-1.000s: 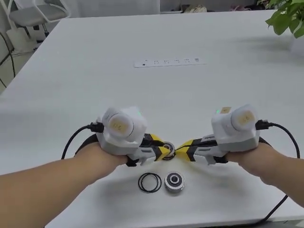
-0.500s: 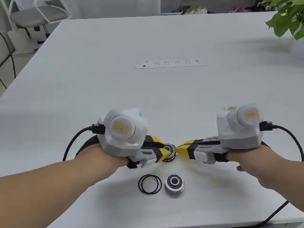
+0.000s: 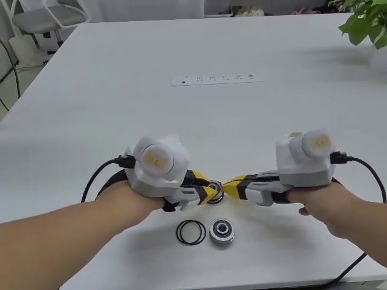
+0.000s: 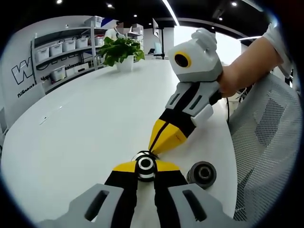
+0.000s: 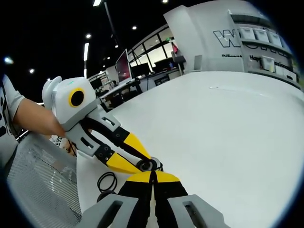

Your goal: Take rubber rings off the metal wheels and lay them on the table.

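Note:
My left gripper (image 3: 211, 193) is shut on a small metal wheel (image 3: 215, 194) and holds it just above the white table (image 3: 181, 121). In the left gripper view the wheel (image 4: 145, 165) sits between the yellow jaws with a black rubber ring around it. My right gripper (image 3: 225, 189) meets it from the right, jaws closed, pinching the rubber ring (image 5: 158, 166) at the wheel's (image 5: 145, 165) rim. Two loose black rings (image 3: 190, 232) lie on the table in front, beside a second metal wheel (image 3: 222, 231).
A white power strip (image 3: 216, 79) lies mid-table. A green plant (image 3: 366, 24) stands at the far right corner and a chair (image 3: 42, 18) at the far left. The table's front edge runs close below the loose wheel (image 4: 201, 173). Cables trail from both grippers.
The right gripper's body has shifted slightly right and rolled a little, while its tips stay at the wheel. The left gripper, loose rings and loose wheel have not moved.

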A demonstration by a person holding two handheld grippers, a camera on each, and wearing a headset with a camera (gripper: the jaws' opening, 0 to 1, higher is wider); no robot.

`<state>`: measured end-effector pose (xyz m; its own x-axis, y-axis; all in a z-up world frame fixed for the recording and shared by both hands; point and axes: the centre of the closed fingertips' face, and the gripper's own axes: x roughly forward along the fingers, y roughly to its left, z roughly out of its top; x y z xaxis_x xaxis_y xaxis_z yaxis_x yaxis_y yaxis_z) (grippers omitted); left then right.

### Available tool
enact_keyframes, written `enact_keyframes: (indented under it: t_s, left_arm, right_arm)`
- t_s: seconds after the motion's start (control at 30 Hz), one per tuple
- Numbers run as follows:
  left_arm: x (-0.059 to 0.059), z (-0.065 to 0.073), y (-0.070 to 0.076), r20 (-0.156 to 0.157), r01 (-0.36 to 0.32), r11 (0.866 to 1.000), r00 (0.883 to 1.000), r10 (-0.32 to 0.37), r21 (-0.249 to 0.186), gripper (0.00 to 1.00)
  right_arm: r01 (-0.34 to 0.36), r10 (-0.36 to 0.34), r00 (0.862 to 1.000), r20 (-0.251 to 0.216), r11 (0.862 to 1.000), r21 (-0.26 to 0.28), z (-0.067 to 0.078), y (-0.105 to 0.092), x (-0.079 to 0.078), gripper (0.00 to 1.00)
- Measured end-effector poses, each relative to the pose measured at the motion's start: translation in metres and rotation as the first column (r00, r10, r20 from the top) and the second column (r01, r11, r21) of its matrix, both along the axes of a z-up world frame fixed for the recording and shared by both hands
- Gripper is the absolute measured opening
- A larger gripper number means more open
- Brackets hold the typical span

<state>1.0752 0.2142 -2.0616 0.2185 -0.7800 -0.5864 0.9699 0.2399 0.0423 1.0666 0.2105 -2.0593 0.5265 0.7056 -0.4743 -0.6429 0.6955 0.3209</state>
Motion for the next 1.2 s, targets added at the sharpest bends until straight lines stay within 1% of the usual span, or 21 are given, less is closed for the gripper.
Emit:
enact_keyframes:
  t_s: [0.03, 0.07, 0.1, 0.27, 0.4, 0.63, 0.7, 0.8, 1.0, 1.07, 1.2]
  left_arm:
    - [0.0, 0.0, 0.0, 0.0, 0.0, 1.0, 1.0, 0.0, 0.0, 0.07]
    - [0.0, 0.0, 0.0, -0.002, 0.001, 1.0, 1.0, -0.001, 0.0, 0.07]
    - [0.0, 0.0, 0.0, -0.003, 0.003, 1.0, 1.0, -0.003, -0.001, 0.07]
    - [0.0, 0.0, 0.0, -0.001, 0.003, 1.0, 1.0, -0.003, 0.0, 0.07]
    - [-0.001, 0.0, 0.0, -0.002, 0.005, 1.0, 1.0, -0.005, 0.0, 0.07]
    - [-0.001, 0.0, 0.0, 0.0, 0.007, 1.0, 1.0, -0.007, 0.004, 0.07]
    - [-0.001, 0.0, 0.0, -0.001, 0.008, 1.0, 1.0, -0.008, 0.003, 0.07]
    - [0.0, 0.0, 0.0, 0.0, 0.011, 1.0, 1.0, -0.011, 0.004, 0.07]
    - [0.0, 0.0, 0.0, 0.001, 0.012, 1.0, 1.0, -0.012, 0.006, 0.07]
    - [0.0, 0.0, 0.0, 0.0, 0.011, 1.0, 1.0, -0.011, 0.005, 0.07]
    - [0.0, 0.0, 0.0, 0.0, 0.01, 1.0, 1.0, -0.01, 0.003, 0.07]
  right_arm:
    - [-0.008, 0.008, 1.0, 0.008, 1.0, -0.009, 0.0, 0.002, 0.0, 0.0]
    - [-0.023, 0.024, 0.999, 0.032, 0.999, -0.033, 0.001, 0.003, 0.0, 0.0]
    - [-0.025, 0.026, 0.999, 0.024, 0.999, -0.024, 0.001, 0.004, 0.001, 0.0]
    - [-0.033, 0.033, 0.999, 0.03, 0.999, -0.022, 0.0, 0.001, 0.003, 0.0]
    - [-0.047, 0.049, 0.998, 0.044, 0.998, -0.038, 0.0, 0.003, 0.003, 0.0]
    - [-0.056, 0.057, 0.997, 0.05, 0.998, -0.037, 0.0, 0.005, 0.003, 0.0]
    - [-0.063, 0.066, 0.996, 0.062, 0.997, -0.052, 0.0, 0.006, 0.002, 0.0]
    - [-0.065, 0.067, 0.996, 0.062, 0.997, -0.037, 0.003, 0.007, 0.002, 0.0]
    - [-0.073, 0.075, 0.995, 0.068, 0.997, -0.03, 0.005, 0.008, 0.001, 0.0]
    - [-0.085, 0.085, 0.994, 0.073, 0.996, -0.001, 0.01, 0.011, -0.001, 0.0]
    - [-0.086, 0.087, 0.993, 0.077, 0.996, -0.007, 0.01, 0.011, -0.001, 0.0]
